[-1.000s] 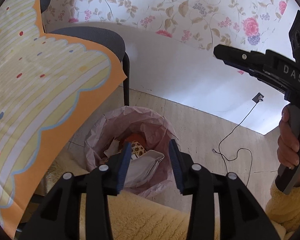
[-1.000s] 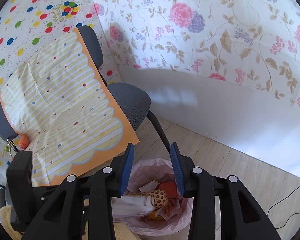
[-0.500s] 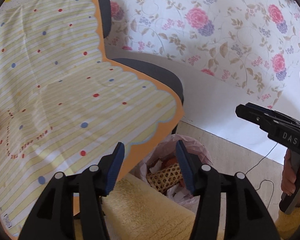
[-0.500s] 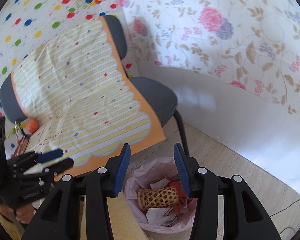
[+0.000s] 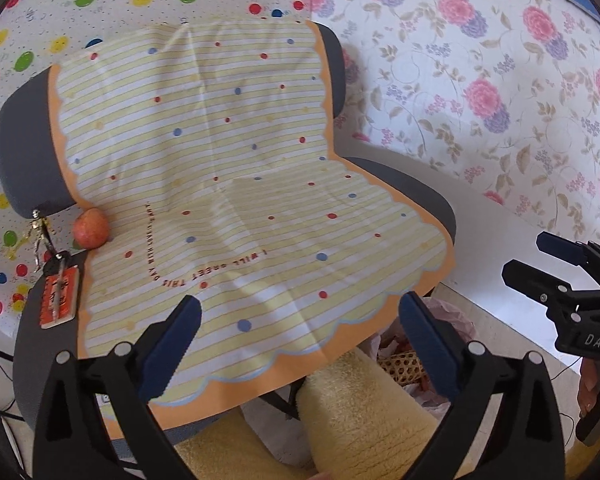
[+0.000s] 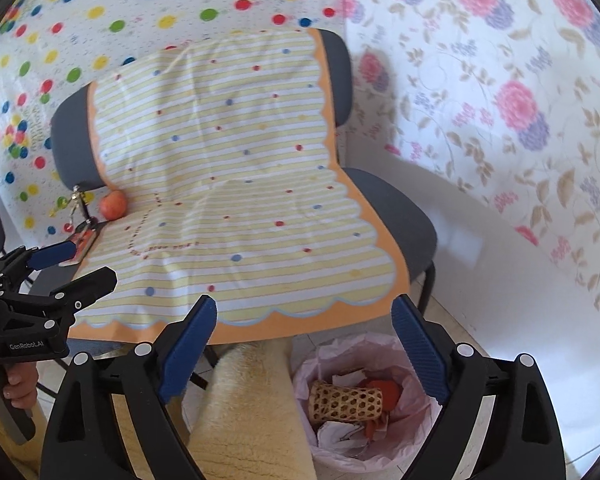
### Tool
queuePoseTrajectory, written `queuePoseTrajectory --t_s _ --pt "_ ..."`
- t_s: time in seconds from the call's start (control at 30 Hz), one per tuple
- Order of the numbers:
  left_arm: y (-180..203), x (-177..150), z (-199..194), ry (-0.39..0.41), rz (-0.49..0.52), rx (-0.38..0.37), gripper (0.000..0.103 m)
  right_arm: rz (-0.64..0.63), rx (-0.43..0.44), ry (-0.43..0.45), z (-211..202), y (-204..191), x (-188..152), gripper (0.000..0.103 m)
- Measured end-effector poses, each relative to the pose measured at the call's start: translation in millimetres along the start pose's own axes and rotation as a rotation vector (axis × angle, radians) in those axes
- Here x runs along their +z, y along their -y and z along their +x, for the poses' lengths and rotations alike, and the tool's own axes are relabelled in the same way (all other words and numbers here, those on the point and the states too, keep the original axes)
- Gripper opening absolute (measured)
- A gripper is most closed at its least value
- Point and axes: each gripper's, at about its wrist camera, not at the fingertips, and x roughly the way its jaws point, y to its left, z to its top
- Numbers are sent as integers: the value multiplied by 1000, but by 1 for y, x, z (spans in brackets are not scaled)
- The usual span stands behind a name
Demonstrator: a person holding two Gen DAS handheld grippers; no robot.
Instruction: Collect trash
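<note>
A bin lined with a pink bag point(image 6: 384, 432) stands on the floor below the chair's front right corner; it holds a woven mesh tube point(image 6: 346, 402), crumpled paper and orange scraps. In the left wrist view only part of the bin point(image 5: 444, 324) shows. My left gripper point(image 5: 300, 344) is open and empty, raised over the striped cloth point(image 5: 236, 200) on the chair. My right gripper point(image 6: 304, 346) is open and empty, above the bin and the cloth's front edge. Each gripper shows in the other's view: the right point(image 5: 548, 268), the left point(image 6: 68, 264).
A grey chair point(image 5: 416, 184) carries the cloth. At its left edge lie an apple point(image 5: 91, 228), a key ring point(image 5: 40, 236) and an orange tag point(image 5: 58, 300). My yellow fleece legs point(image 5: 352, 412) fill the foreground. Patterned walls stand behind.
Both grippers rose and turned left, away from the bin toward the chair seat. The bin has dropped low in both views. The apple, keys and tag came into view.
</note>
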Motion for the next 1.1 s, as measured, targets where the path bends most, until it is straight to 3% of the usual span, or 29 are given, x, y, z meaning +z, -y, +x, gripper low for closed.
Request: queuePoseTrajectory --t_s 0.27,0.47,1.1 --pt "-41 -21 -29 -13 -78 142 96 -68 83 39 -11 -39 12 89" --pt "-72 -31 -36 -30 -145 214 96 -86 92 50 -17 -47 14 89" --pt "-83 -28 -35 -26 -163 224 96 -80 79 37 -12 -47 16 89"
